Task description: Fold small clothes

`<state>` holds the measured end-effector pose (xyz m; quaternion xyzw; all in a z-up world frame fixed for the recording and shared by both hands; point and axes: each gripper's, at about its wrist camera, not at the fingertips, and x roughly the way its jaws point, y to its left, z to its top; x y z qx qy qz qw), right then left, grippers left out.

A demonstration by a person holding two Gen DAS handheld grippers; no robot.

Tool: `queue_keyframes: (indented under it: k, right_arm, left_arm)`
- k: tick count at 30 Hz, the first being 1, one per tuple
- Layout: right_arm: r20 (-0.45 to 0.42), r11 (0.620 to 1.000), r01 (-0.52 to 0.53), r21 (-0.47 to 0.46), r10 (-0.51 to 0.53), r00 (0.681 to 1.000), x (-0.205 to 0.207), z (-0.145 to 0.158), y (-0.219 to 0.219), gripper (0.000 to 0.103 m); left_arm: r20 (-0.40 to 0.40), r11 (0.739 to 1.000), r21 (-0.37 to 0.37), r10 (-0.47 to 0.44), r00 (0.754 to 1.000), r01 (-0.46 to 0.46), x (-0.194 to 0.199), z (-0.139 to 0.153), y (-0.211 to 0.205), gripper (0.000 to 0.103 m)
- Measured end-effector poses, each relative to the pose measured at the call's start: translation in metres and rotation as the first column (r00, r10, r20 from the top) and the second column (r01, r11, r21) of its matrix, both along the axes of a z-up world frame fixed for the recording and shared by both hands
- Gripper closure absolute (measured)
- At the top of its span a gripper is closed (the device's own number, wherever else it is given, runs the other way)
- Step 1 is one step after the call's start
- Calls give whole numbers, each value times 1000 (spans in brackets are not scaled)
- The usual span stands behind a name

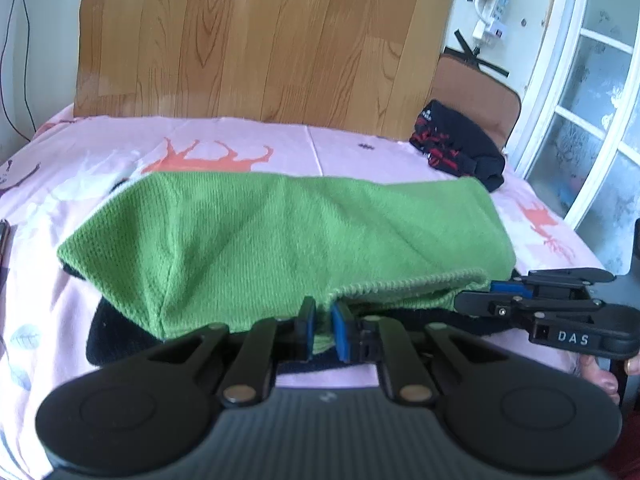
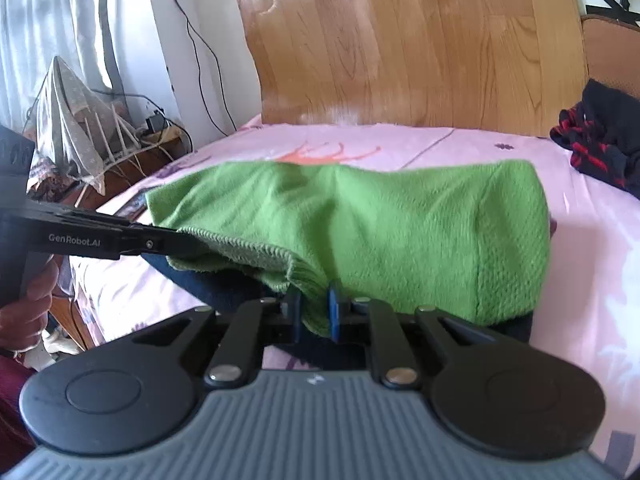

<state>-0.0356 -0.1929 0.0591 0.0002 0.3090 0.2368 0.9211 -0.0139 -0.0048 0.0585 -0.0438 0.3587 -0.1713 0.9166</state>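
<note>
Two grippers pinch the near hem of a green cloth [image 1: 280, 236], which is doubled over on a pink sheet [image 1: 80, 168] with its fold at the far side. Under the cloth lies a dark garment [image 1: 116, 336], showing along the near edge and at both near corners.

In the left wrist view, the left gripper [image 1: 323, 330] has its blue pads pressed on the hem near its middle, green fabric bunched between them. To its right, the right gripper [image 1: 486, 294] comes in from the side, its tips at the hem's right corner. In the right wrist view, the right gripper [image 2: 314, 312] has its blue pads squeezed on a lump of green hem, and the left gripper [image 2: 176, 240] enters from the left, tips buried in the cloth's edge.

A black and red garment [image 1: 456, 148] sits crumpled near the far right corner of the sheet, well apart from the cloth. Behind the sheet stands a wooden board [image 1: 260, 40]. A window [image 1: 592, 100] is on the right, and a power strip [image 1: 494, 12] is taped to the wall above the black and red garment. In the right wrist view, a draped rack [image 2: 72, 120] stands at the left beside a curtain [image 2: 48, 8].
</note>
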Motion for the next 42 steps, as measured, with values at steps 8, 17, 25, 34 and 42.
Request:
queue_keyframes:
  k: [8, 17, 25, 34, 42]
  right_arm:
    - [-72, 993, -88, 76, 94, 993, -3, 9, -20, 62]
    - [35, 930, 239, 280, -259, 965, 32, 53, -71, 60]
    - [4, 971, 227, 79, -228, 974, 83, 13, 0, 65]
    - [-19, 895, 441, 67, -440, 898, 74, 1, -67, 103]
    - [-51, 883, 464, 69, -462, 886, 81, 3, -64, 101]
  left_arm:
    - [131, 997, -77, -6, 991, 17, -12, 34, 47, 55]
    - [115, 987, -139, 90, 989, -74, 56, 36, 57, 63]
    - [27, 998, 17, 67, 997, -67, 99, -11, 8, 68]
    - [103, 998, 58, 23, 994, -29, 79, -20, 9, 67]
    - [140, 997, 57, 40, 989, -49, 71, -23, 6, 66]
